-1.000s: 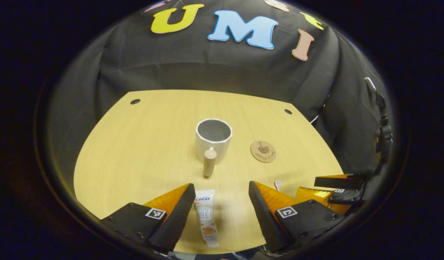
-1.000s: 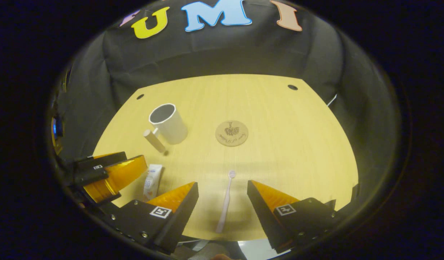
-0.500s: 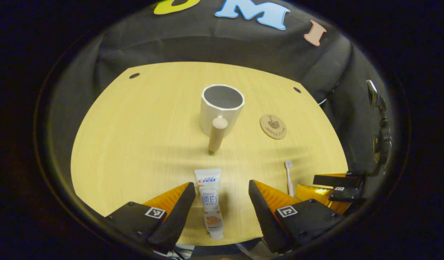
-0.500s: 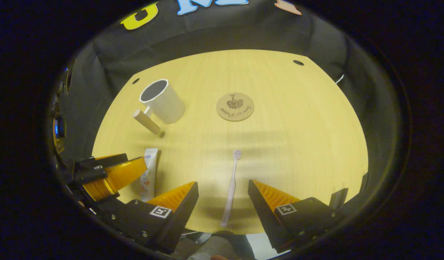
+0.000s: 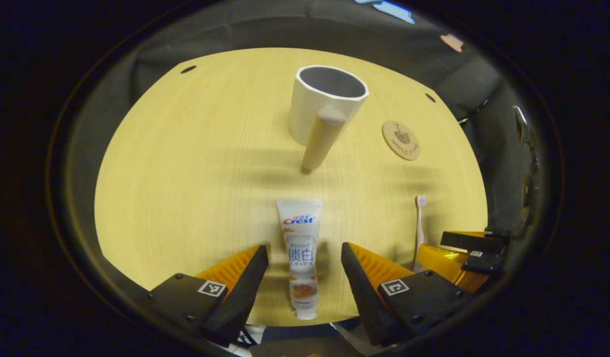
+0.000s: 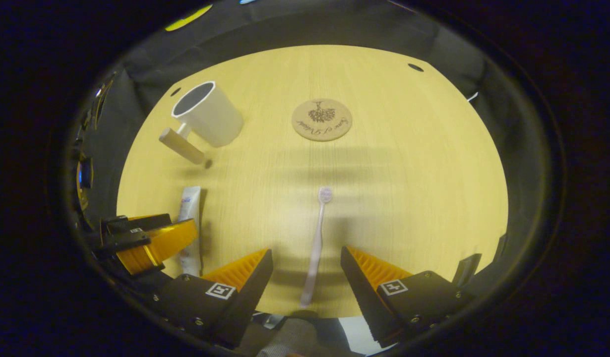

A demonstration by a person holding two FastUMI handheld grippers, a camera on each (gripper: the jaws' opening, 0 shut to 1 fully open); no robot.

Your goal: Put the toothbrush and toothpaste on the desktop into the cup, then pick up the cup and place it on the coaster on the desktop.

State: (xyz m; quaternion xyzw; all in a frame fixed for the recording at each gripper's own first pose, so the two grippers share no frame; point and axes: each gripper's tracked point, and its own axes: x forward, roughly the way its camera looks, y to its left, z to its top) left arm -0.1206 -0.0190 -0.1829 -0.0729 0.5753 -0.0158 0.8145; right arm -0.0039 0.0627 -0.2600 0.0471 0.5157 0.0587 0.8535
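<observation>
- The left gripper (image 5: 305, 263) hangs over the near edge of the desktop (image 5: 186, 163) with its jaws spread wide. The toothpaste (image 5: 300, 253) lies flat between the two fingers, neither of which touches it.
- The right gripper (image 6: 305, 267) is likewise spread apart. The toothbrush (image 6: 316, 248) lies between its fingers untouched, with its handle end at the table's near edge and its bristle head pointing away.
- Judging by this, nothing of the task is done yet. Both items are on the wood, each gripper is lined up over its own item, and the first grasps look to be the step in hand.
- Farther off stands the cup (image 5: 327, 106), upright, its wooden peg handle (image 5: 322, 139) turned toward the left gripper. Its inside looks dark and empty as far as the left gripper view reaches.
- Just beyond and to the right of the cup, apart from it, the round coaster (image 6: 321, 119) lies flat and bare.
- Left to do: load both items into the cup, then lift the cup across onto the coaster.
</observation>
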